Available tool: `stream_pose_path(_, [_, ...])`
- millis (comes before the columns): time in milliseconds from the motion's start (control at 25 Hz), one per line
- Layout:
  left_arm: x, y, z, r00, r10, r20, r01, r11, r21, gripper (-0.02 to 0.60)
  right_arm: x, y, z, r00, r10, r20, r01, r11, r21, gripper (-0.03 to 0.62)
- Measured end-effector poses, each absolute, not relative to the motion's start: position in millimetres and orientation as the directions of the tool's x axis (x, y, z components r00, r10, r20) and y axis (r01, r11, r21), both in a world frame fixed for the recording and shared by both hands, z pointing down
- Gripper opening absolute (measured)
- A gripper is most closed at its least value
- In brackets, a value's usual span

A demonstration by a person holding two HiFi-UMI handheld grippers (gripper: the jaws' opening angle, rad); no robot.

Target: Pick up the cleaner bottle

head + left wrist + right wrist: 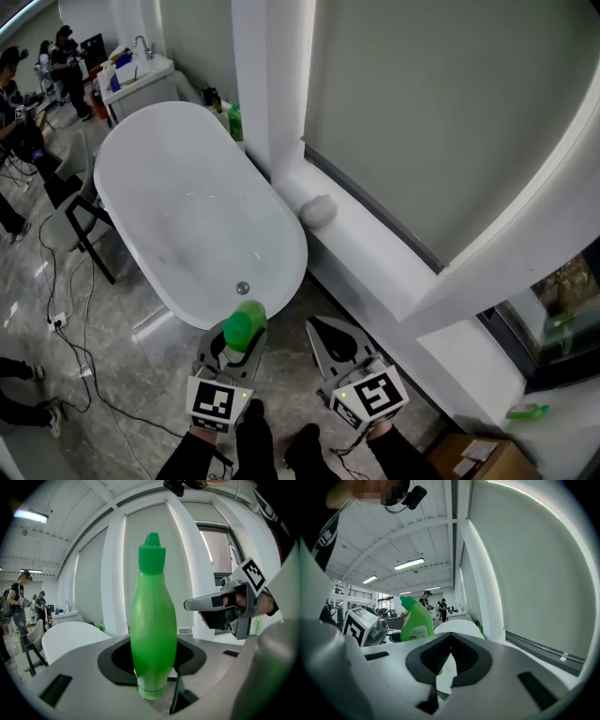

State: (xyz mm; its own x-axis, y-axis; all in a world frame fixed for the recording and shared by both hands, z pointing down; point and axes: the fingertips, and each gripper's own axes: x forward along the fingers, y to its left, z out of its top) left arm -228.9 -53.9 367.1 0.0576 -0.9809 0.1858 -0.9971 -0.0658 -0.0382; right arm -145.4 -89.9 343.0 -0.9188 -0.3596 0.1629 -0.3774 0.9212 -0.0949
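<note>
A green cleaner bottle [244,326] with a green cap stands upright between the jaws of my left gripper [238,339], which is shut on its lower body, near the tub's drain end. In the left gripper view the bottle [152,634] fills the middle, its base gripped in the left gripper [152,670]. My right gripper [330,336] hangs just to the right of it, shut with nothing in it. From the right gripper view the bottle [416,620] shows to the left beyond the closed right gripper [447,665]. The left gripper view also catches the right gripper [225,604] at its right.
A white freestanding bathtub [187,206] lies ahead on the marble floor. A white window ledge [375,272] runs along the right, with a grey lump [319,211] on it. Another green bottle [234,122] stands behind the tub. A dark chair [80,220], floor cables and people are at left.
</note>
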Motion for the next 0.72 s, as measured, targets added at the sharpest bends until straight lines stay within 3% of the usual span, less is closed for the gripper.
stream_pose_path(720, [-286, -32, 316, 0.147, -0.979, 0.143, -0.988, -0.152, -0.029, 0.189, -215, -67, 312, -0.907, -0.389, 0.161, -0.398, 0.917, -0.026, 0.002])
